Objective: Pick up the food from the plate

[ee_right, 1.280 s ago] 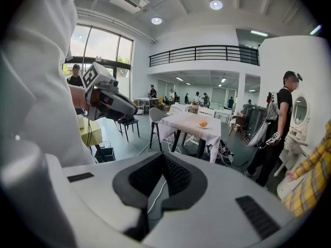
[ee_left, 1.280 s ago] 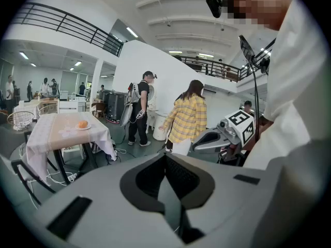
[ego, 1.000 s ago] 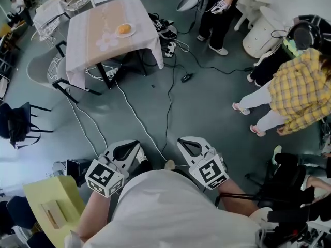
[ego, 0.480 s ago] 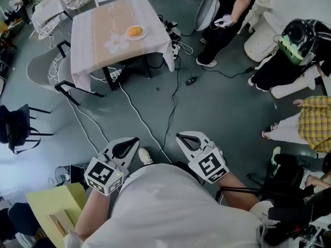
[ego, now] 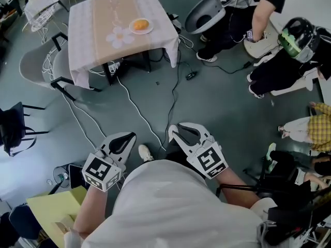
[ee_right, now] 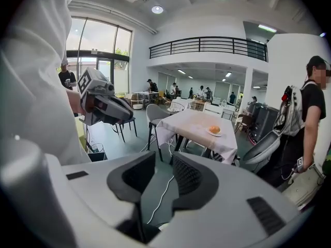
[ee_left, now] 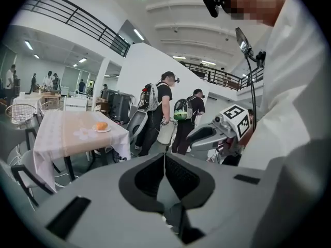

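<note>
**Fingers (ee_left: 178, 175) empty, food (ego: 140, 24) not yet reached**

Fingers of the left gripper (ee_left: 164, 158) are pressed together, with nothing caught between them. Those of the right gripper (ee_right: 163, 164) are opening. Only bare floor (ego: 207, 102) is seen through the gap, so nothing is held there either.

The food, a round orange piece, is found well ahead of both pairs of fingers. It lies on a small white plate (ego: 151, 29) on a cloth-covered table (ego: 88, 35). From the left fingers it is seen ahead and to the left; from the right fingers, ahead and slightly to the right.

The task is judged to be at its very start. No part of the pickup is done. The approach to the table, the closing of the fingers on the food and the lift off the plate are all left.

Only the head view shows the whole stretch between the fingers and the table: open floor crossed by loose cables (ego: 137, 115). It also shows a flower-shaped mat (ego: 119, 36) just beside the plate. How the fingers stand is not settled there; it is settled by the two gripper views, each looking along its own jaws. Those views also show the food from the side, sitting proud of the plate, and people (ee_left: 164, 110) standing upright past the table, who are seen only from above in the head view.
</note>
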Action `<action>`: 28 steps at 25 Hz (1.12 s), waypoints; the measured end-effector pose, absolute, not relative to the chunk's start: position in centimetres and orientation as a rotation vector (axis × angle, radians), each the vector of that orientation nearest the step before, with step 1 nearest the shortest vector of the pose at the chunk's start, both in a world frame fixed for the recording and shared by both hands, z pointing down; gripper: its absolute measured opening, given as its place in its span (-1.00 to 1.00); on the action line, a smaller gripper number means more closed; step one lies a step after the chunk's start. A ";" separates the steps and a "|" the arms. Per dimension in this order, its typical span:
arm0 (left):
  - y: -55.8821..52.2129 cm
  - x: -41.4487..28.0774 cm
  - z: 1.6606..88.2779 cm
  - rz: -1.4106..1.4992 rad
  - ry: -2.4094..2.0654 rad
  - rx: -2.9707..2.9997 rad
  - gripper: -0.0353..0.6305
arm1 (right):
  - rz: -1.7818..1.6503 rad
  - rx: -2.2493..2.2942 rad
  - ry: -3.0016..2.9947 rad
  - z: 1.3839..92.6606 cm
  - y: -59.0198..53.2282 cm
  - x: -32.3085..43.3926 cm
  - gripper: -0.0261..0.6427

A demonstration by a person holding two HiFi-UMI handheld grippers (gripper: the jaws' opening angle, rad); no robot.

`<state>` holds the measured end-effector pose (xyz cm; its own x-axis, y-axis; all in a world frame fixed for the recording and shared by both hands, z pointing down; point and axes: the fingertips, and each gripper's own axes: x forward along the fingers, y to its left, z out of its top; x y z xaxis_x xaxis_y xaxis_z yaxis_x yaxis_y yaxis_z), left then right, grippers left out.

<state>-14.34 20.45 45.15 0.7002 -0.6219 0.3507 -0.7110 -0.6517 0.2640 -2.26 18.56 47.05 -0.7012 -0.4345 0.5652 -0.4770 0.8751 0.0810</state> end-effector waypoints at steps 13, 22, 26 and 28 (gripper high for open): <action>1.8 -12.1 44.5 0.414 -1.134 2.503 -0.64 | 0.071 0.593 -2.538 46.0 -0.4 -1.3 -0.54; -13.3 -10.0 46.8 0.531 -1.226 2.462 -0.38 | 0.062 0.638 -2.528 47.6 -12.6 5.6 -0.53; -19.1 -12.6 48.6 0.609 -1.255 2.426 -0.24 | 0.102 0.659 -2.518 47.9 -15.4 5.4 -0.50; -22.6 -14.1 49.9 0.651 -1.242 2.417 -0.17 | 0.124 0.687 -2.504 48.1 -16.9 4.9 -0.47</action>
<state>-14.10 -22.60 49.86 0.5112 -0.6670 0.5421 -0.8254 -0.5567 0.0934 4.91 -16.91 48.10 -0.7269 -0.4483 0.5202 -0.4974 0.8660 0.0512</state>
